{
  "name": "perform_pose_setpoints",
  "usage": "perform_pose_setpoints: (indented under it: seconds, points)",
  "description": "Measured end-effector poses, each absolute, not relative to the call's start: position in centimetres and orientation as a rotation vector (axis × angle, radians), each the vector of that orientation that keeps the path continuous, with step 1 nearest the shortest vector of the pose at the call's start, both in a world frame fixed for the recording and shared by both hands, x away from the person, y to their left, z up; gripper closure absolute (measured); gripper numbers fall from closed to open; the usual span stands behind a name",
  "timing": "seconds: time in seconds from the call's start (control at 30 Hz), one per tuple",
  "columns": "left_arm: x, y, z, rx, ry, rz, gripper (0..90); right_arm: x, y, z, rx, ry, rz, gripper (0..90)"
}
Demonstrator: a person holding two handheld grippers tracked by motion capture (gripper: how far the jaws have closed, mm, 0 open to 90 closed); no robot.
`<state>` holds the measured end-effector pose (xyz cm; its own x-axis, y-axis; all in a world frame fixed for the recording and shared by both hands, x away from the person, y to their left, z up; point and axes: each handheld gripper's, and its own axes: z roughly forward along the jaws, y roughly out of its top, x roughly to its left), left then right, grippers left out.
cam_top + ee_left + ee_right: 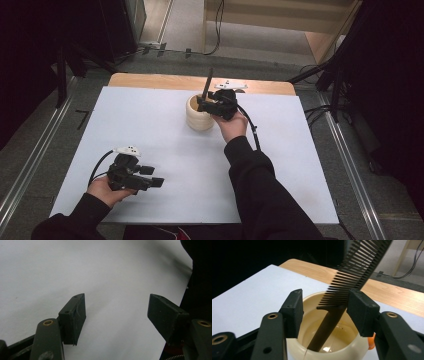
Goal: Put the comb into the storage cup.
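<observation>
We see the left gripper (pixel 150 176) low over the bare white worktop (pixel 165 145) near its front left edge, jaws spread wide with nothing between them. Well apart, toward the far middle, a cream cup (pixel 199 114) stands upright. A black comb (pixel 352 277) stands tilted in it, handle down, teeth up. The right gripper (pixel 325 308) sits at the cup's rim, jaws parted around the comb; the right jaw is just beside the teeth, contact unclear

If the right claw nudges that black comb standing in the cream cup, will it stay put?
Probably not: the comb leans on the cup rim, handle down, so it would likely slide around. It looks thin, light and stiff. The open right claw straddles it.
</observation>
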<state>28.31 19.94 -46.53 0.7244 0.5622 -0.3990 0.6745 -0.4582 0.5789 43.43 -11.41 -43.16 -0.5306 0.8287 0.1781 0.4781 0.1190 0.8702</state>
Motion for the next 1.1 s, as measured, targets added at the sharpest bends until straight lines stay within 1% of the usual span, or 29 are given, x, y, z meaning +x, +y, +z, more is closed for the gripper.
perform_pose_setpoints:
  seconds: [0.1,0.13,0.17,0.2,0.47,0.57,0.63,0.77,1.1]
  points:
    - [28.3,20.0,-46.5,2.18,0.933,-0.192,31.4,43.1,-11.5,-43.0,1.252,2.069,1.39,40.2]
    - [28.3,20.0,-46.5,2.18,0.933,-0.192,31.4,43.1,-11.5,-43.0,1.252,2.069,1.39,40.2]
    - [28.4,20.0,-46.5,2.18,0.934,-0.189,31.4,42.9,-11.6,-42.8,1.242,2.087,1.401,36.8]
    - [28.4,20.0,-46.5,2.18,0.935,-0.189,31.4,42.8,-11.7,-42.7,1.242,2.1,1.41,35.7]
    - [28.4,20.1,-46.5,2.172,0.942,-0.19,31.4,41.5,-12.4,-42.2,1.23,2.151,1.469,32.7]
    - [28.5,20.2,-46.4,2.174,0.942,-0.183,31.4,40.6,-12.7,-42.2,1.194,2.199,1.486,29.3]
    - [28.5,20.2,-46.4,2.172,0.942,-0.183,31.4,40.2,-12.8,-42.0,1.175,2.242,1.482,25.5]
    - [28.5,20.2,-46.5,2.166,0.95,-0.184,31.4,39.0,-13.2,-42.0,1.168,2.266,1.541,25.1]
    - [28.5,20.3,-46.5,2.163,0.953,-0.182,31.4,36.5,-14.0,-42.7,1.117,2.348,1.484,25.1]
